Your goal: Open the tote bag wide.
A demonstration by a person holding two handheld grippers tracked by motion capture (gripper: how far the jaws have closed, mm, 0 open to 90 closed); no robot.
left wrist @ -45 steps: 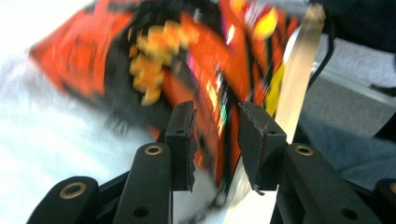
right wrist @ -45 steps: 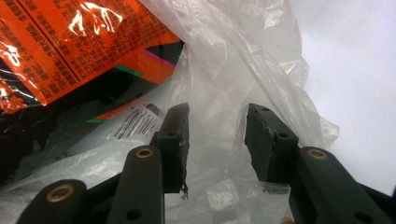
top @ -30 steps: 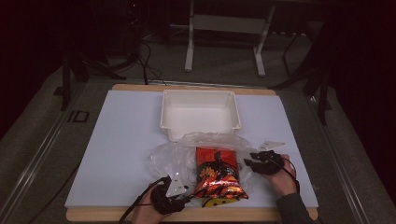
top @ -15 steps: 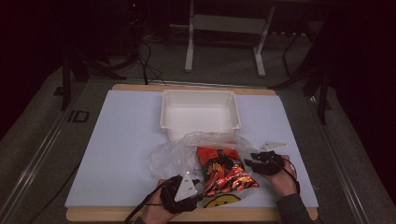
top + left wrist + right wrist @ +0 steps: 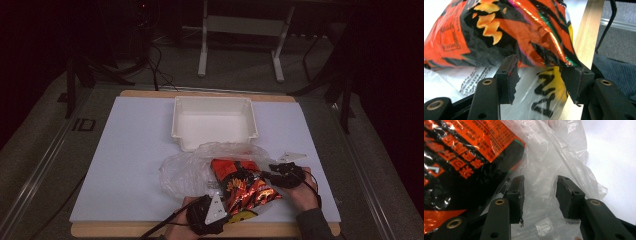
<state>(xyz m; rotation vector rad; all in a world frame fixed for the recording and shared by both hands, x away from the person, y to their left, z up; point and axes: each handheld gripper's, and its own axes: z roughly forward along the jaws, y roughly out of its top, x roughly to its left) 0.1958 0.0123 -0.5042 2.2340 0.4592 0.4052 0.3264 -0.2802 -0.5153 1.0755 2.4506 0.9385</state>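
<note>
Snack bag [image 5: 245, 187] on clear plastic bag [image 5: 185, 170], between both tools, left [image 5: 212, 215] and right [image 5: 282, 175], jaws apart.

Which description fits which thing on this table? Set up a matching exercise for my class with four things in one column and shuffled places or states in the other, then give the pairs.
Things:
1. white tray
2. snack bag
3. clear plastic bag
4. left gripper

Descriptions:
A. crumpled, lying under the orange packet
B. empty, at the far middle of the table
C. jaws apart at the packet's lower edge
D. orange and black, glossy, near the front edge

Pairs: 1-B, 2-D, 3-A, 4-C
</note>
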